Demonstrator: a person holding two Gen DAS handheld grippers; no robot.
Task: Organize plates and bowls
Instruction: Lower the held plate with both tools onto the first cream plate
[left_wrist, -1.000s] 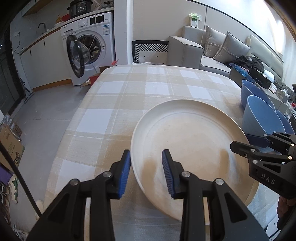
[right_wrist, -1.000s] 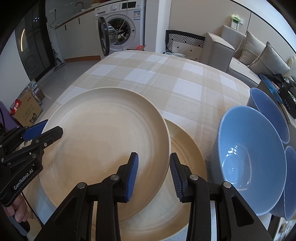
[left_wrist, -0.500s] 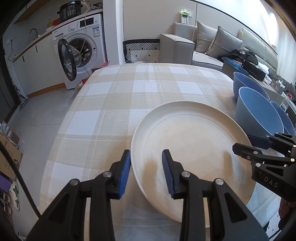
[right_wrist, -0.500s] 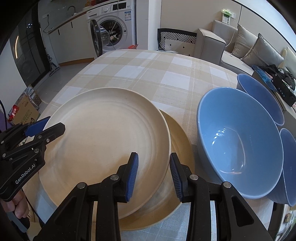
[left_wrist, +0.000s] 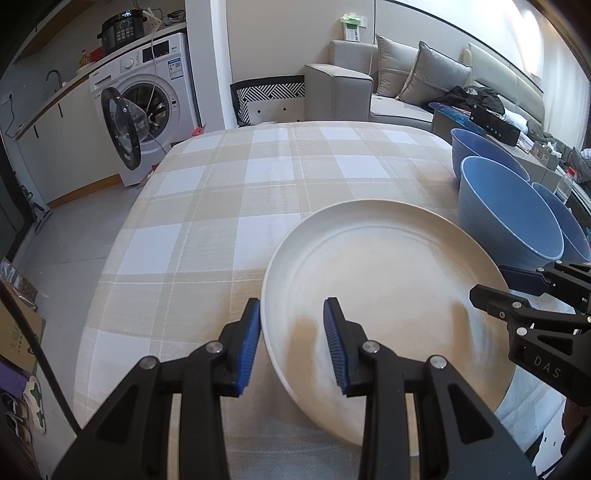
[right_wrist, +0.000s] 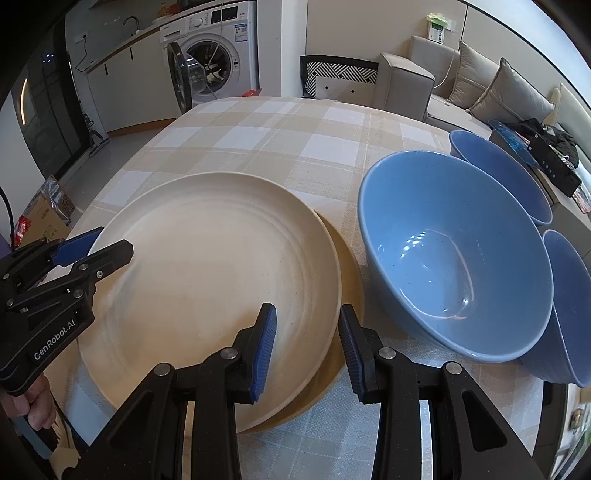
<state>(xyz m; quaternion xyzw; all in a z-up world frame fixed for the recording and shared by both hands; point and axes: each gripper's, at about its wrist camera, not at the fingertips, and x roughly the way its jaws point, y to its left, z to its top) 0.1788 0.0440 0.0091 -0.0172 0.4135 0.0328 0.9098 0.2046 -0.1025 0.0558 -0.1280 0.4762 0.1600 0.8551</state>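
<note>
Now both grippers, the left gripper (left_wrist: 291, 341) and right gripper (right_wrist: 306, 349), each clenched on opposite rims of the cream plate (right_wrist: 214, 280), have carried it rightward; it hovers at centre frame, overlapping the tan plate (right_wrist: 349, 273), nearer the blue bowl (right_wrist: 454, 254), so stacking looks close.

Both tools (left_wrist: 291, 341) (right_wrist: 307, 347) clamped, angled downward
</note>
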